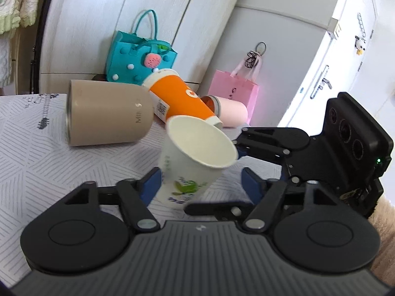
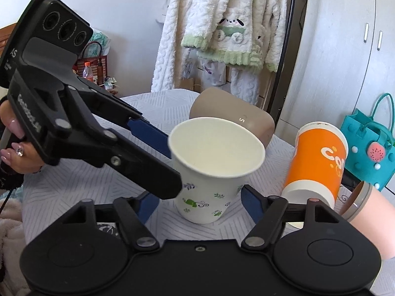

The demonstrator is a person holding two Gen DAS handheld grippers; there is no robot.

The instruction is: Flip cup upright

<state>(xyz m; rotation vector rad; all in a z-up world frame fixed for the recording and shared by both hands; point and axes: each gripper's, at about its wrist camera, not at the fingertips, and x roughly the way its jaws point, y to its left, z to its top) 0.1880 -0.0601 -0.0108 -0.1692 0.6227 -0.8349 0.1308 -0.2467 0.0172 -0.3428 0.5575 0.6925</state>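
Note:
A white paper cup with green leaf print (image 1: 190, 165) (image 2: 209, 172) stands mouth up on the patterned table, leaning a little. My left gripper (image 1: 201, 185) is open around its lower body; it also shows in the right wrist view (image 2: 158, 157), coming in from the left. My right gripper (image 2: 198, 201) is open with the cup's base between its blue pads, neither pad pressing it. It shows in the left wrist view (image 1: 240, 157) on the right, at the cup's rim.
A beige tumbler (image 1: 108, 113) (image 2: 234, 118), an orange paper cup (image 1: 180, 98) (image 2: 318, 162) and a pink tumbler (image 1: 229, 109) (image 2: 367, 209) lie on their sides behind the cup. A teal bag (image 1: 138, 56) and pink bag (image 1: 234, 88) stand at the table's back.

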